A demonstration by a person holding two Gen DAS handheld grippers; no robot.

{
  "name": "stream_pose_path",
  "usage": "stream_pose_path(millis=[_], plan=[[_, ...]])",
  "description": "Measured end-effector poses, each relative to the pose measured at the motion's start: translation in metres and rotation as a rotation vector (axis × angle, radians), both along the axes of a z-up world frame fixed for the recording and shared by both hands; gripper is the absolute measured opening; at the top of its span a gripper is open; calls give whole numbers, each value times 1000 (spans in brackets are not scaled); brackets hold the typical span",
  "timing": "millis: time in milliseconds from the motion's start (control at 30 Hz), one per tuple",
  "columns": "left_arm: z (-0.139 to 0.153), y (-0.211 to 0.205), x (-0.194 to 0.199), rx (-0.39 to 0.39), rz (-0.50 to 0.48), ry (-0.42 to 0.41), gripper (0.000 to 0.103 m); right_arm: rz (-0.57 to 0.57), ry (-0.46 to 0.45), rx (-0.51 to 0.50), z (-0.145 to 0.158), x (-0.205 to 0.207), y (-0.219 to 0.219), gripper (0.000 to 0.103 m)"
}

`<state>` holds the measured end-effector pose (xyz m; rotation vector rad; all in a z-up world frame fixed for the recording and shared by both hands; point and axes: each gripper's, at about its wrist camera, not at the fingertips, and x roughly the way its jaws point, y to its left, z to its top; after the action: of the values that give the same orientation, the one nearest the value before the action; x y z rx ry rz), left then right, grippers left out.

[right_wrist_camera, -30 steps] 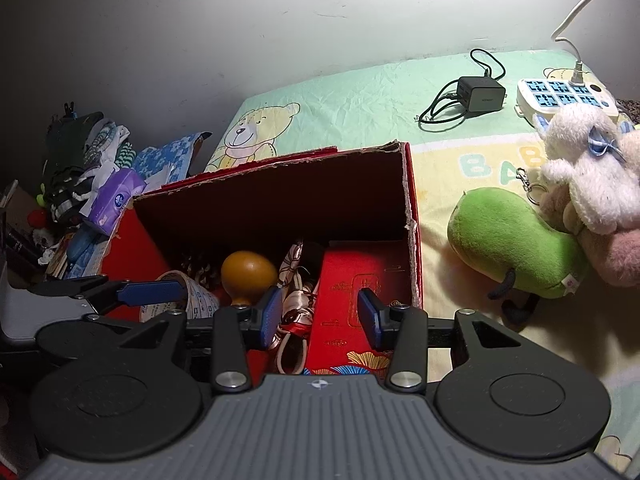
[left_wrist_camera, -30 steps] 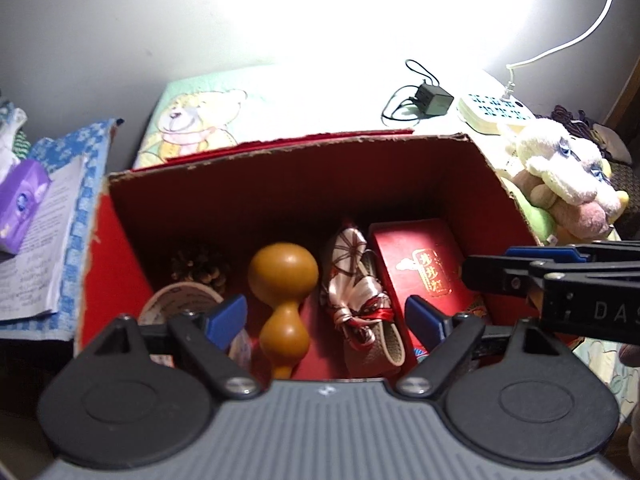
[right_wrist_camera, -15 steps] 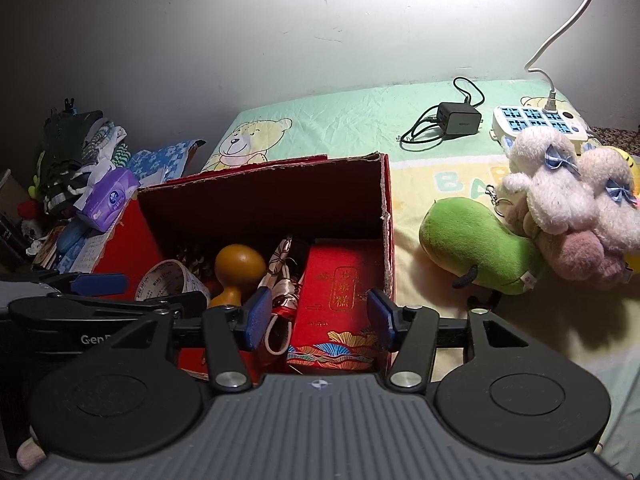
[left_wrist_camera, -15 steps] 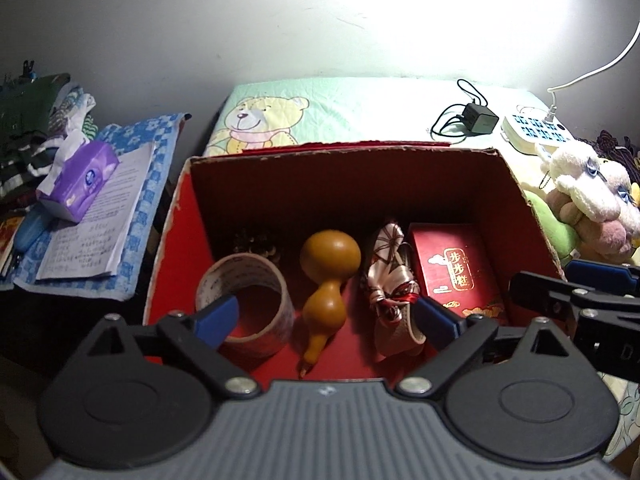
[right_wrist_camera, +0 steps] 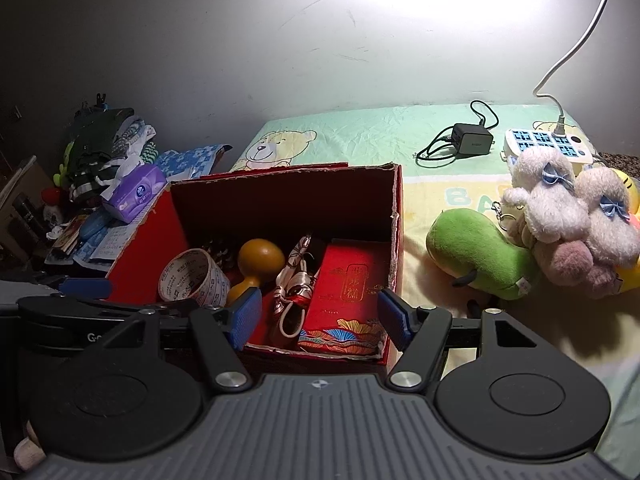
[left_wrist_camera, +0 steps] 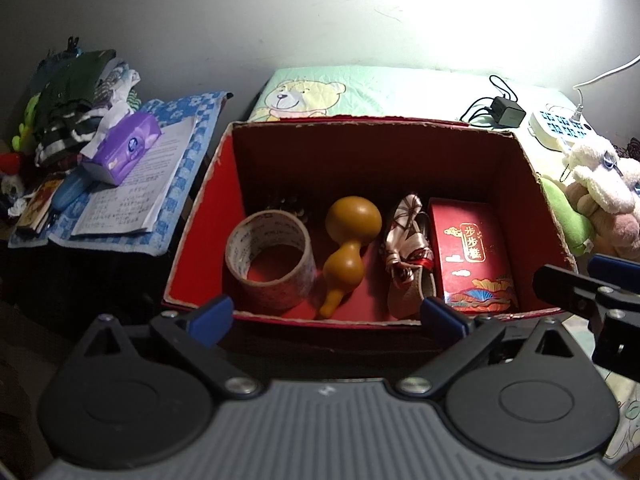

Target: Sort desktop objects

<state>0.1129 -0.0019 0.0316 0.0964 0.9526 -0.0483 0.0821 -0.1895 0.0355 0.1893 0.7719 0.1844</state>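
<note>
A: What is taking up the most room here?

B: The bed (right_wrist_camera: 360, 136), with its pale green bear-print sheet, is lying under nearly everything. On it the red cardboard box (left_wrist_camera: 400, 148) is sitting open-topped, its near rim just past both grippers.

A: And beside the box?

B: To the right a green plush toy (right_wrist_camera: 476, 252) is lying on the sheet, touching a heap of pale fluffy plush animals (right_wrist_camera: 568, 216). Further back a white and blue power strip (right_wrist_camera: 540, 144) and a black charger (right_wrist_camera: 472, 140) with its coiled cord are resting near the wall. To the left, a purple tissue pack (left_wrist_camera: 124, 148) is sitting on papers over a blue checked cloth.

A: What is inside the box?

B: From right to left along the floor: a red gift box (left_wrist_camera: 472, 256) with gold lettering is lying against the right wall, a bundle of patterned ribbon (left_wrist_camera: 408, 256) is touching its left side, a tan gourd (left_wrist_camera: 348, 244) is lying next to that, and a roll of printed tape (left_wrist_camera: 272, 260) is standing on its edge at the left. Something dark is showing behind the tape; I cannot tell what.

A: The grippers?

B: The left gripper (left_wrist_camera: 326, 316) is opening, its blue-padded fingers spread wide with nothing between them, hovering at the near rim. The right gripper (right_wrist_camera: 320, 316) is opening too, fingers wide and gripping nothing, framing the red gift box's near end.
</note>
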Motion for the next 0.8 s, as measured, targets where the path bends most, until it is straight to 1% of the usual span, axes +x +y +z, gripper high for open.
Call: stream_pose_path(millis=[300, 400, 567, 700, 800], plan=[[6, -1, -3, -10, 67, 0, 102, 40, -3, 17, 2, -6, -7, 66], [9, -4, -3, 14, 92, -13, 103, 50, -8, 21, 2, -6, -9, 66], [12, -6, 2, 25, 140, -11, 103, 63, -16, 8, 3, -2, -12, 65], [13, -10, 5, 48, 174, -22, 103, 67, -36, -6, 6, 3, -15, 65], [13, -9, 8, 46, 188, -23, 103, 60, -42, -5, 4, 8, -20, 65]])
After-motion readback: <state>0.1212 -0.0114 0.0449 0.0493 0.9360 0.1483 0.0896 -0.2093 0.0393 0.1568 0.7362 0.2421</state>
